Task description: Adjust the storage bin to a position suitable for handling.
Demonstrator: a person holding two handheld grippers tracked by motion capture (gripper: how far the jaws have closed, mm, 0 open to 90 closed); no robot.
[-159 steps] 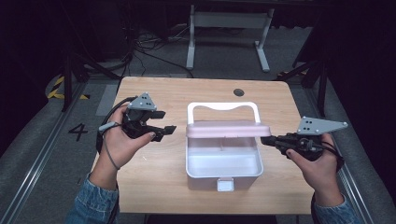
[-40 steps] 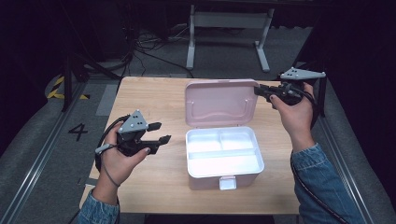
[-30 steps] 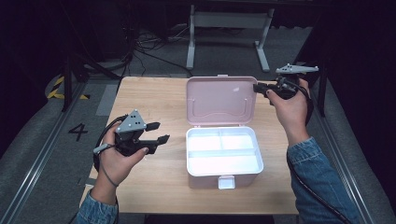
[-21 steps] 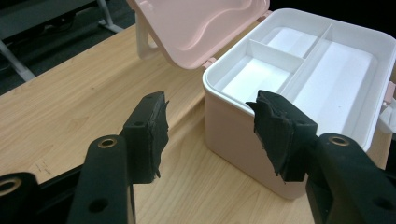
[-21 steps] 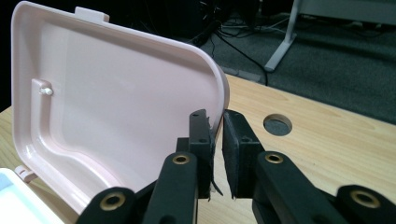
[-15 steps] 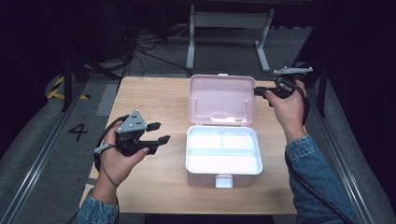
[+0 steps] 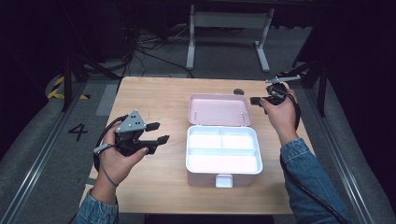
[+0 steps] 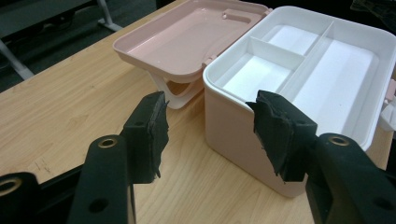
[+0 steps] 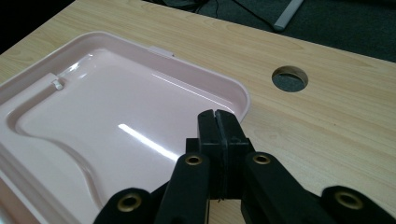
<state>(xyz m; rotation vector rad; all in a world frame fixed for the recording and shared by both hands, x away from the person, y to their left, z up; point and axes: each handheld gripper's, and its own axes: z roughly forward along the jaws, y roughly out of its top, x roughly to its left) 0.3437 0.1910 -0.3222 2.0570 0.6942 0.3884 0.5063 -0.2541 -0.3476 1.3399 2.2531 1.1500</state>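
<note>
A light wooden table (image 7: 159, 186) with a pale grain carries a small round cable hole (image 9: 289, 78) near its far edge. Beyond it stands a white metal two-legged frame (image 7: 227, 21) on grey carpet, with black cables (image 7: 144, 39) lying tangled nearby. A painted numeral four (image 7: 77, 132) marks the floor beside yellow-black hazard tape (image 7: 58, 88).

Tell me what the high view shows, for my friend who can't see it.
A white box sits open on a wooden table, its pink lid laid back. The right gripper, jaws shut, is beside the lid; the left gripper waits open.
</note>
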